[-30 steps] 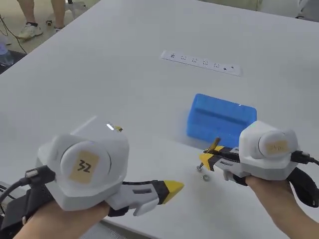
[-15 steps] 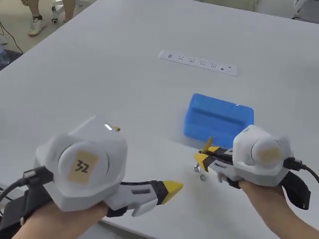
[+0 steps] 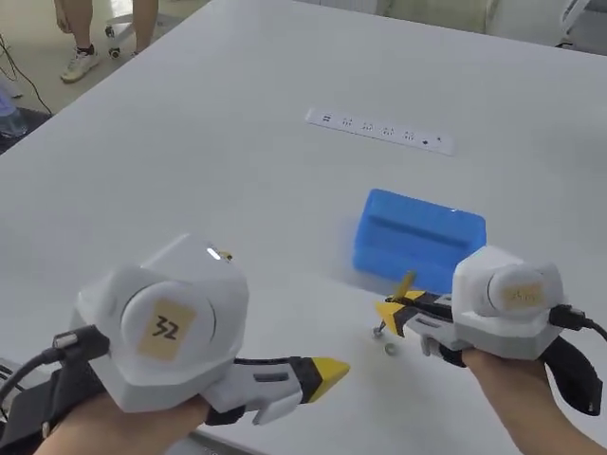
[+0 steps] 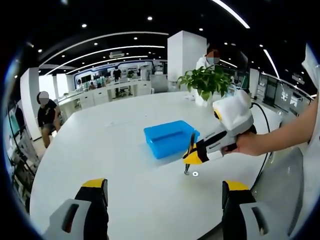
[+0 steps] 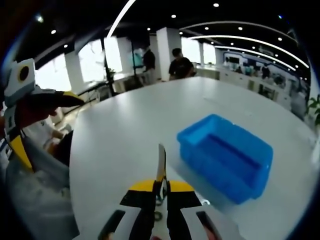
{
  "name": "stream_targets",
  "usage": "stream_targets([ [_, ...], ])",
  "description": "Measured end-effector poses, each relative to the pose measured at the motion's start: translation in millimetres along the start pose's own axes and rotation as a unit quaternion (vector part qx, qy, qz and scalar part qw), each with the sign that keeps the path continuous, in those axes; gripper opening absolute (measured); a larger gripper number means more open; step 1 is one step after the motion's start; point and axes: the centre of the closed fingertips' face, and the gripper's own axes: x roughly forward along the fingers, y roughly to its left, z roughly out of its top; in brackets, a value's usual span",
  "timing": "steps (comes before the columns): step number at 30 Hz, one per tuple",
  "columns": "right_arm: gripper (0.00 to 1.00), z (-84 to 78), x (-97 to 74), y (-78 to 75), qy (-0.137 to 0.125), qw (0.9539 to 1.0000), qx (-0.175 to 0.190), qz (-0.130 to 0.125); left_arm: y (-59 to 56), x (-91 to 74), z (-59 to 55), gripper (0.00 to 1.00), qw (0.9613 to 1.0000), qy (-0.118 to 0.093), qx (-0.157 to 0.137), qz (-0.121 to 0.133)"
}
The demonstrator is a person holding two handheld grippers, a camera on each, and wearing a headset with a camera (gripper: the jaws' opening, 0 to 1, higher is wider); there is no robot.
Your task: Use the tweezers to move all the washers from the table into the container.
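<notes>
Open-plan office: white desks [image 4: 117, 90], ceiling strip lights [image 4: 125, 34] (a potted plant [image 4: 205, 82] too)

I record the container [image 3: 422, 232] on the worktop [image 3: 190, 142], right of centre. The power strip [image 3: 379, 130] lies behind it, well apart, towards the far edge. The right gripper [image 3: 391, 309] sits just before the container's near wall, with the tweezers [image 3: 405, 283] between its jaws and their tip down at the worktop. One washer [image 3: 390, 349] lies on the worktop just beside that tip, outside the container. The left gripper [image 3: 327, 372] is to the left, near the front edge, well apart from the container.
</notes>
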Motion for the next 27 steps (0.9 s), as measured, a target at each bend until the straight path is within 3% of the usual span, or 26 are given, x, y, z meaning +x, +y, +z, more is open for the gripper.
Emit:
stream_targets([
  [14,0.04,48.9,-23.1,-9.1,-0.053,0.9986,0.006,-0.005,-5.0,1.4,0.7,0.97,1.0000,0.001,0.005,-0.005],
  [27,0.04,83.3,-27.1,-15.0,-0.082,0.9965,-0.007,-0.013,-8.7,0.0,-2.0,0.99,0.9999,0.003,-0.002,-0.012],
])
